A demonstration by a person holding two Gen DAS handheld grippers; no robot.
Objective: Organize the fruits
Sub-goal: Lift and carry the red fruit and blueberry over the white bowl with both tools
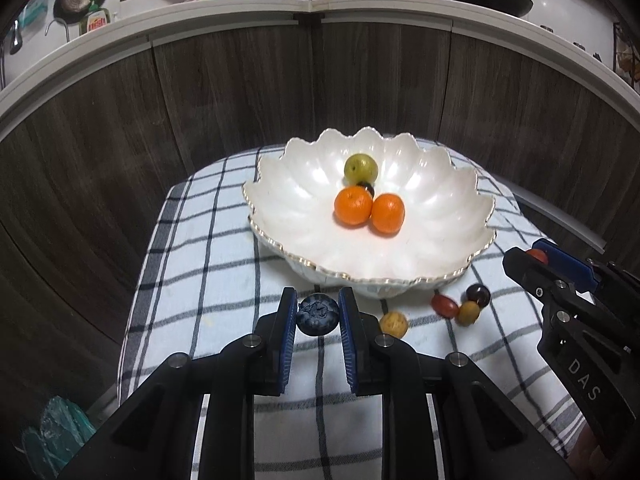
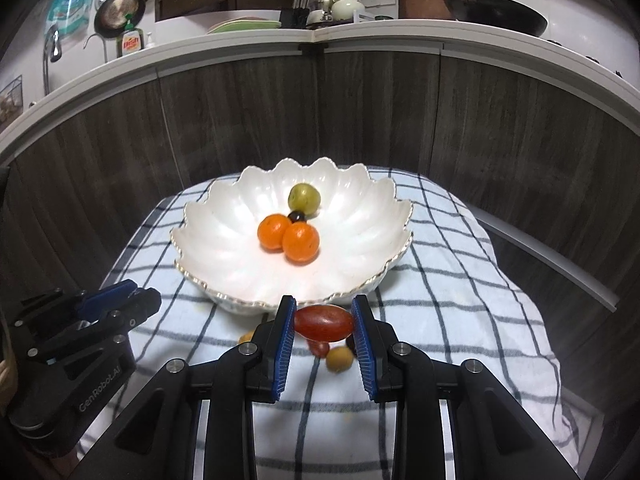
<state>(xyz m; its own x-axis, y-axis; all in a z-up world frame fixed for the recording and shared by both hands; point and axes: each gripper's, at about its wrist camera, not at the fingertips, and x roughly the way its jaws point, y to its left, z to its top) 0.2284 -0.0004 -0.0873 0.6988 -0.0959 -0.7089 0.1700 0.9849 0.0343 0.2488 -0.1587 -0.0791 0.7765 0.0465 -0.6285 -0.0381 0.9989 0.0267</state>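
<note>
A white scalloped bowl (image 1: 440, 216) (image 2: 224, 248) sits on a checked cloth and holds two oranges (image 1: 353, 205) (image 2: 301, 242), a green fruit (image 1: 361, 168) (image 2: 304, 198) and a small dark fruit (image 1: 367, 189). My left gripper (image 1: 318, 314) is shut on a blueberry (image 1: 318, 315) just in front of the bowl's near rim. My right gripper (image 2: 324, 322) is shut on a red oval tomato (image 2: 324, 323) in front of the bowl; it also shows in the left wrist view (image 1: 538, 258). Loose on the cloth lie a red tomato (image 1: 445, 305), a dark grape (image 1: 478, 295) and two yellow fruits (image 1: 393, 324) (image 1: 469, 313).
The checked cloth (image 1: 192, 264) covers a small table with dark wood panels close behind it. A white counter ledge (image 1: 224, 12) above carries dishes, a wok and bottles. A green bag (image 1: 56, 428) lies low at the left.
</note>
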